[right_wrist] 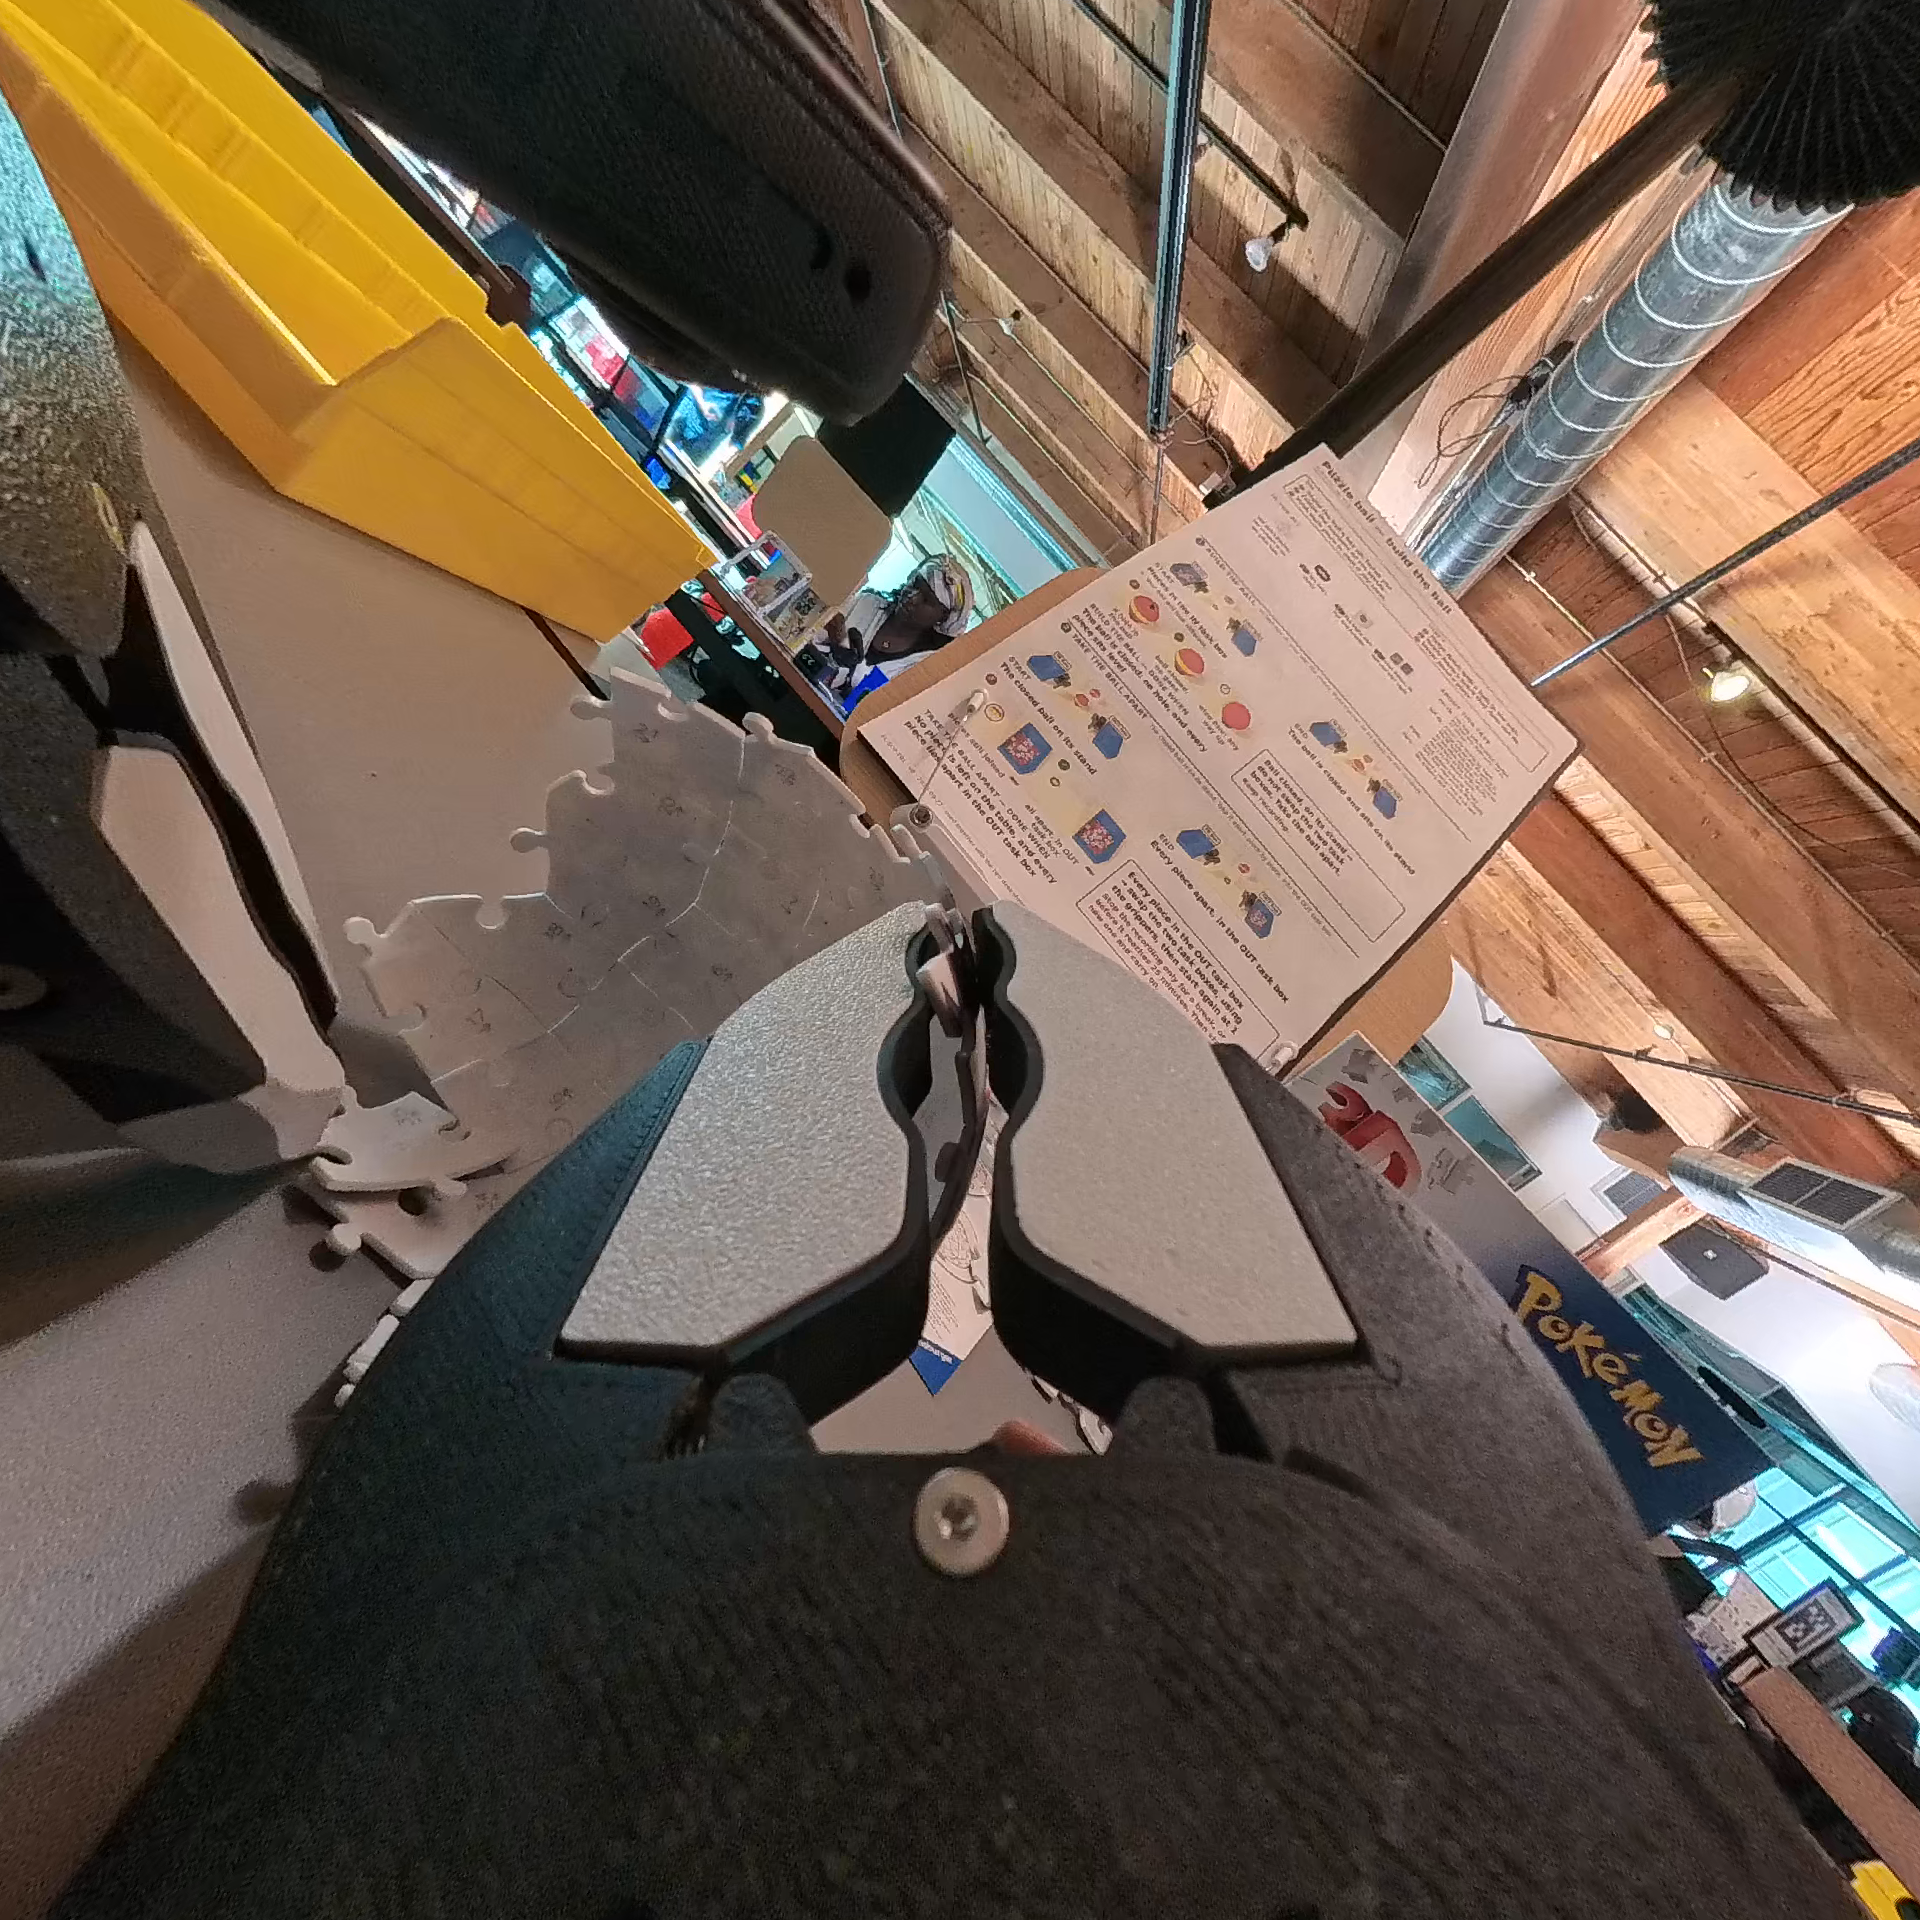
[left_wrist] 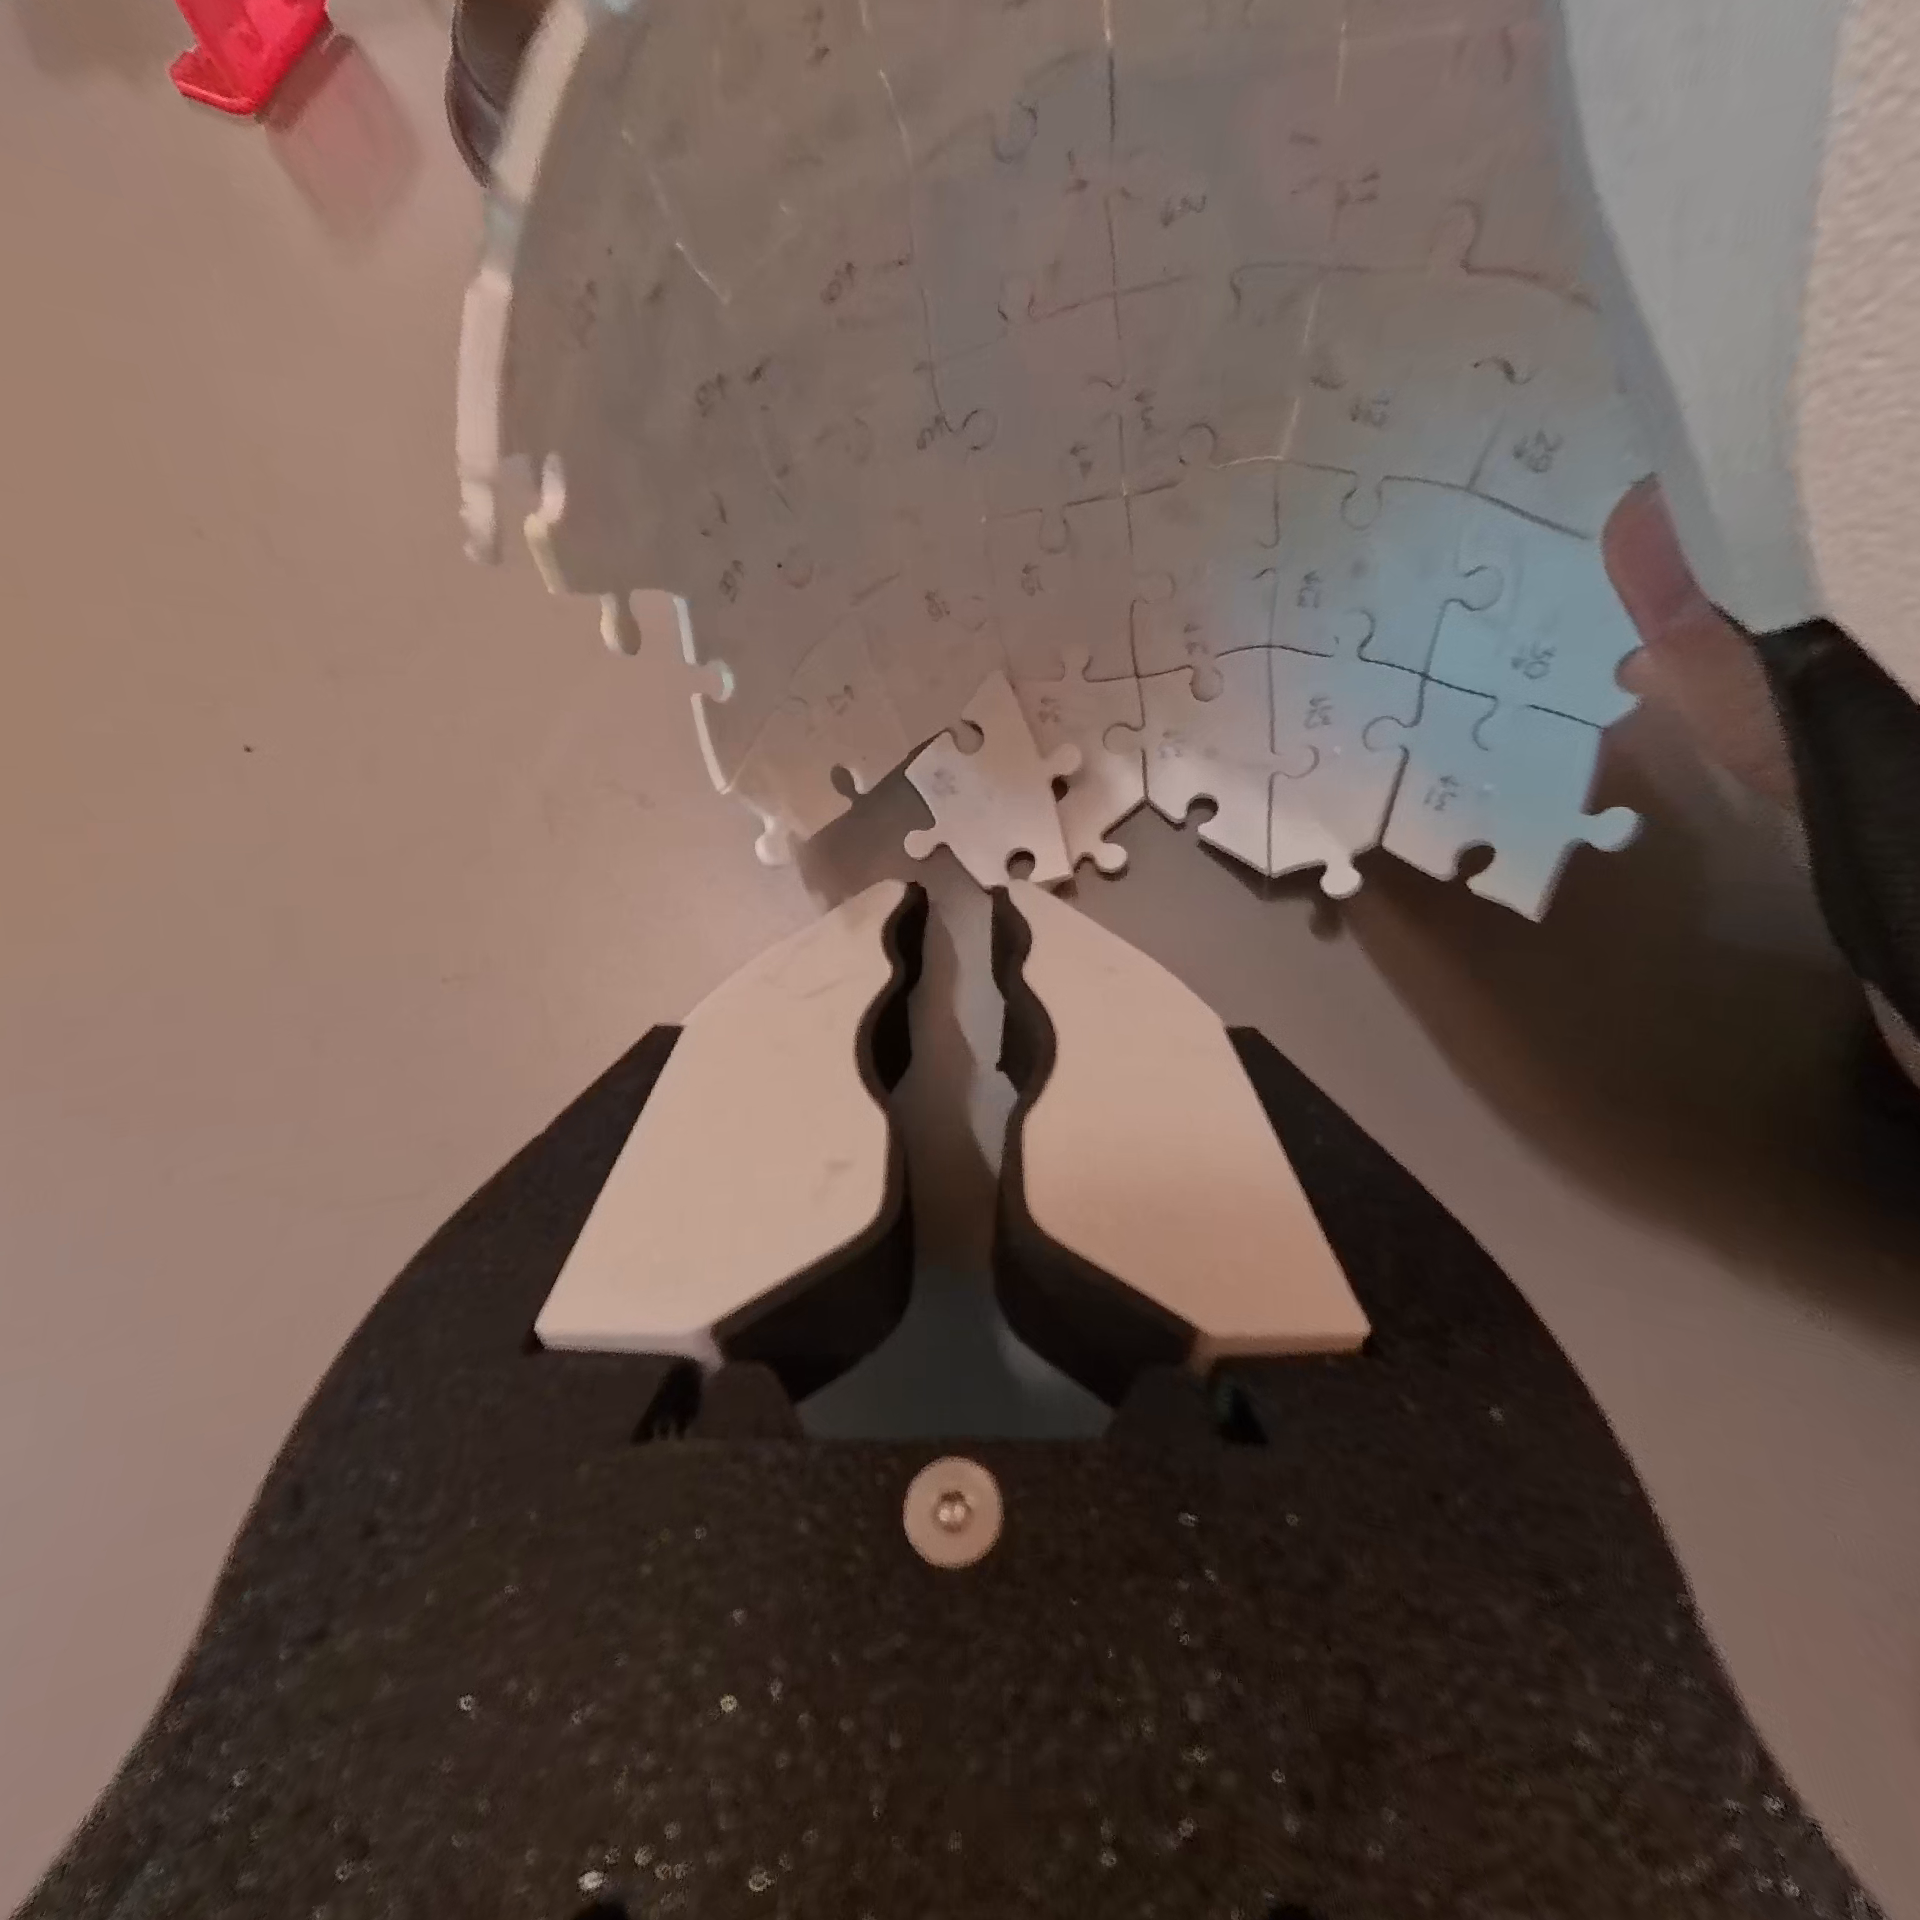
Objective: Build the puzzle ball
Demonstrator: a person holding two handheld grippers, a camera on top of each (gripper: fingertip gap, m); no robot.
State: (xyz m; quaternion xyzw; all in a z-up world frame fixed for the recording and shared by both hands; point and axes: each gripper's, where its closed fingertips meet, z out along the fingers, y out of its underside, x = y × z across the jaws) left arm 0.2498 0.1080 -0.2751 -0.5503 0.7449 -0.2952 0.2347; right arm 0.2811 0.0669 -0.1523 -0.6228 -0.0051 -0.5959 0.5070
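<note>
Left wrist view: the left gripper (left_wrist: 961, 899) pinches a loose white puzzle piece (left_wrist: 992, 795) against the lower edge of the partly built puzzle ball shell (left_wrist: 1039, 416).

The shell curves above the table (left_wrist: 208, 935), its pale inner face toward the camera, jagged tabs along its bottom rim. A hand (left_wrist: 1704, 665) steadies the shell's right side; a red block (left_wrist: 244, 52) lies well left of it. In the right wrist view the right gripper (right_wrist: 966, 966) is clamped on the shell's edge, it seems, though the contact is cramped; a yellow bin (right_wrist: 416, 395) sits beyond the shell and an instruction sheet (right_wrist: 1247, 748) stands to its right.
</note>
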